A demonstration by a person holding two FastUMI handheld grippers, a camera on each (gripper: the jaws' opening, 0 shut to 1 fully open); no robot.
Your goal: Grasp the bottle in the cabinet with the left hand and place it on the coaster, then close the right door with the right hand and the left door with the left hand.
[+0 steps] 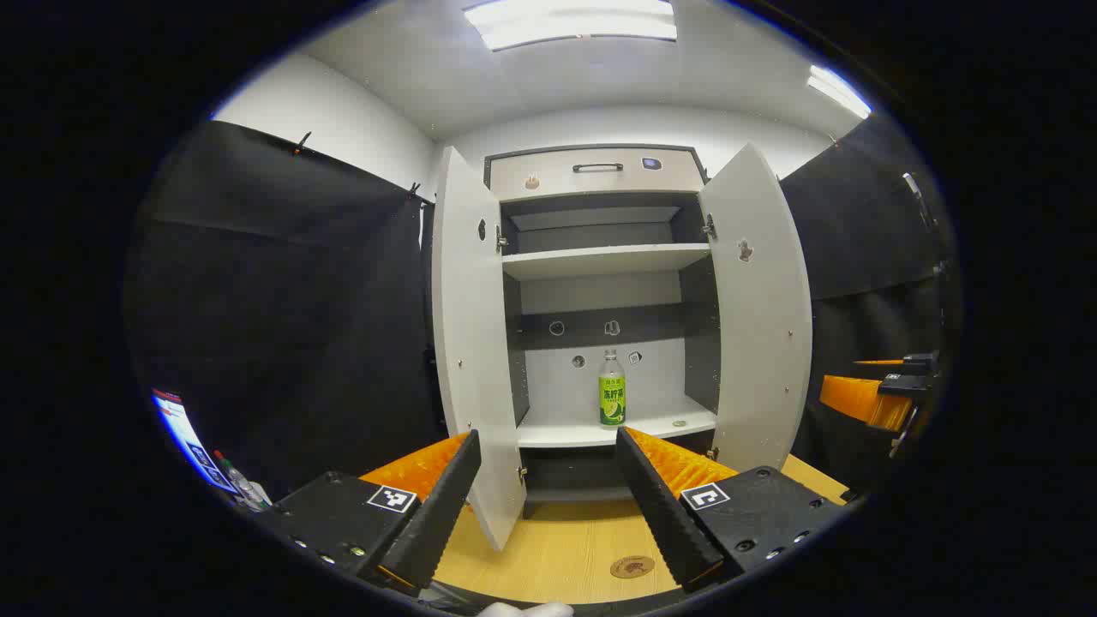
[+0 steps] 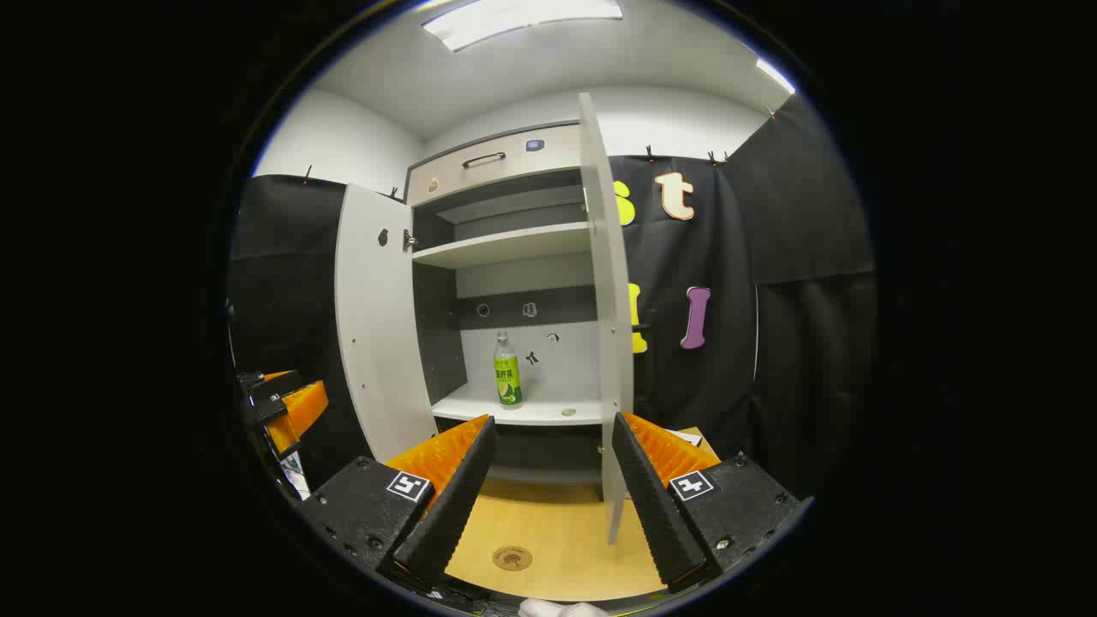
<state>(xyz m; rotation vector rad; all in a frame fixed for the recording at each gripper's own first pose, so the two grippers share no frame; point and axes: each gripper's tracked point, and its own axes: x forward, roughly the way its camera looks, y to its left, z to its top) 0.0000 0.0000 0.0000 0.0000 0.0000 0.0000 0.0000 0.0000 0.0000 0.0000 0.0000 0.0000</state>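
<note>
Left tongs (image 1: pixel 548 454): spread wide, nothing between the fingers, touching nothing. They sit low over the near edge of the counter (image 1: pixel 566 548), pointed into the cabinet, well apart from the bottle. In the right gripper view they appear at the far left (image 2: pixel 283 411), beside the left door.
Right tongs (image 2: pixel 553 441): also spread wide, empty, in contact with nothing. They face the cabinet from the right side, with the thin edge of the right door standing just beyond the right finger. Seen from the left gripper view, they are at the far right (image 1: pixel 883 386), past the right door.
Bottle (image 1: pixel 611 390): upright on the lower shelf (image 1: pixel 600 428) of the cabinet, roughly centred, clear with a white cap and green label. Free-standing; nothing grips it.
Coaster (image 1: pixel 632 566): small round brown disc lying flat on the light wood counter, near edge, in front of the cabinet. Nothing on it.
Cabinet (image 1: pixel 600 248): white, with dark inner side panels, standing at the far end of the counter; upper shelf bare; drawer with a dark handle along the top.
Left door (image 1: pixel 467 343): swung fully open, toward the viewer.
Right door (image 1: pixel 763 317): swung fully open likewise.
Small item (image 1: pixel 679 423): a round flat thing on the lower shelf, right of the bottle; too small to identify.
</note>
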